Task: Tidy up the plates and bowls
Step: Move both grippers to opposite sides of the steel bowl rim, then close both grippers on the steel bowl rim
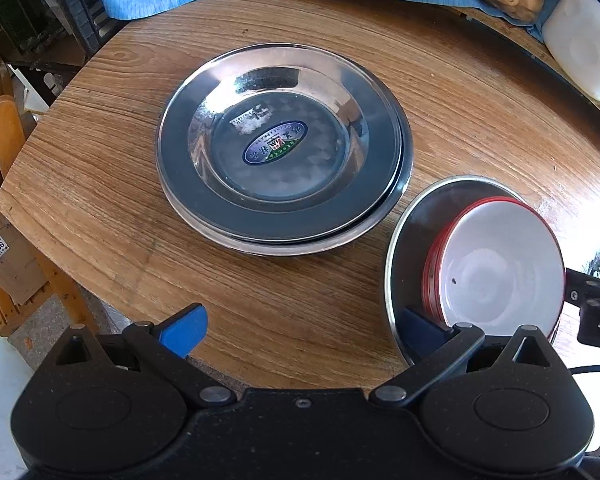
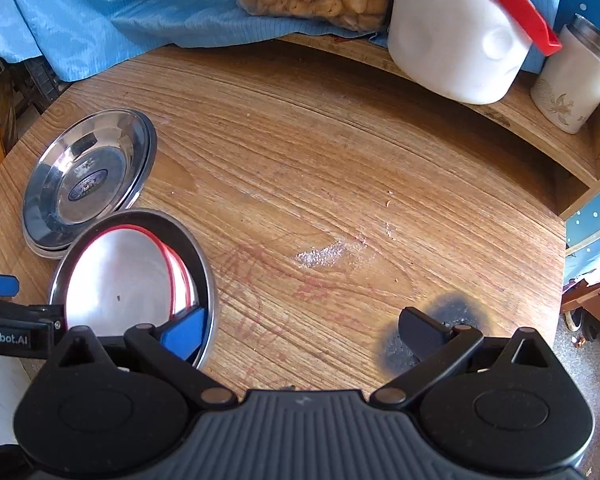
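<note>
We see a round wooden worktop (image 1: 100, 184) from 2 gripper cameras. Near its middle in the left view sits a stack of steel plates (image 1: 280, 148), nested, with an oval sticker in the top one. Just beside it, nearer us, a single steel plate (image 1: 408, 232) carries a nest of white bowls with red rims (image 1: 496, 268).

Our left gripper (image 1: 300, 324) is spread wide and holds nothing; its right finger hangs over the near rim of the single plate. Our right gripper (image 2: 304, 330) is also wide and empty, its blue finger over the same plate's edge, its other finger above a dark scorch mark (image 2: 432, 328).

The risks, as we judge them: both grippers crowd 1 plate and could knock each other. Lifting that plate by a thin rim could tip it and slide the bowls off. Polished steel may slip between the fingers. The 2 plate rims sit close, so a nudge could shove the stack.
</note>
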Available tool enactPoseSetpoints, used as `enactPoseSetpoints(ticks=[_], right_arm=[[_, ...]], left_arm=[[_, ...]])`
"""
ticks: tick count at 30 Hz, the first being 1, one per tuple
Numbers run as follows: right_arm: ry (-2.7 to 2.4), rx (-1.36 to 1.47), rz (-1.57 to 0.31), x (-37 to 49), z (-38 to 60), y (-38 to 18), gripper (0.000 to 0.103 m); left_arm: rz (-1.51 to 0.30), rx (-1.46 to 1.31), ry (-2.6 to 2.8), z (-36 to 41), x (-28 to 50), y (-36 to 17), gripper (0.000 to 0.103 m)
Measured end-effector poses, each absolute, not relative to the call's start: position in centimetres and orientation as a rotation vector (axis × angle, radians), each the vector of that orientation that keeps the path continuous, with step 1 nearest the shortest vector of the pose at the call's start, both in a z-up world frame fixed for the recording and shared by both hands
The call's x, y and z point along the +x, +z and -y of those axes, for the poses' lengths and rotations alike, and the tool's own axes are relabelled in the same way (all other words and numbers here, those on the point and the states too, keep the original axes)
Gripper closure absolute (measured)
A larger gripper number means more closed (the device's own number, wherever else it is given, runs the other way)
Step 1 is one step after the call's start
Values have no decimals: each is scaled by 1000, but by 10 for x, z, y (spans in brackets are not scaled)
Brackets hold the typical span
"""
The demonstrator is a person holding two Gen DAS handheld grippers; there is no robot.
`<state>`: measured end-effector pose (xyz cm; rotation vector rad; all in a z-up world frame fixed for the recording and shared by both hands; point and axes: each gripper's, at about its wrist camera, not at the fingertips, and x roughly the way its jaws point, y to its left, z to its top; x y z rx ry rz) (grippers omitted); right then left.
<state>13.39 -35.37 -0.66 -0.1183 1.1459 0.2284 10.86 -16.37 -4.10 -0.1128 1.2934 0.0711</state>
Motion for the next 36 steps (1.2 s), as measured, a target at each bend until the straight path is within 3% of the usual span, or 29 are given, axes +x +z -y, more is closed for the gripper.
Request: enactPoseSetpoints(ticks=[9,13,17,19,22,27,28,36], right_arm=[[249,-112,-1132,134,355,-11,1],[277,-86,-1129,133,356,-10,10],[312,-23,-1143,133,360,-10,23],[334,6,-1147,132,361,-9,35],[349,14,-1146,131,358,-7,42],[380,43,-1152,129,356,-6,58],[385,47,-1152,129,356,-6,62],[402,72,-1168,130,354,-7,70]], left_arm=[[-1289,-104,76,166,108,-41,1],[-1278,-93,69,169,107,-39,4],[-1271,-91,36,170,106,-36,15],[-1268,-87,10,172,106,-34,22],[-1264,-86,-25,174,104,-33,31],[-1252,-127,-91,174,103,-31,60],[-1250,-130,-97,175,102,-31,62],[-1233,-156,-136,176,100,-30,84]])
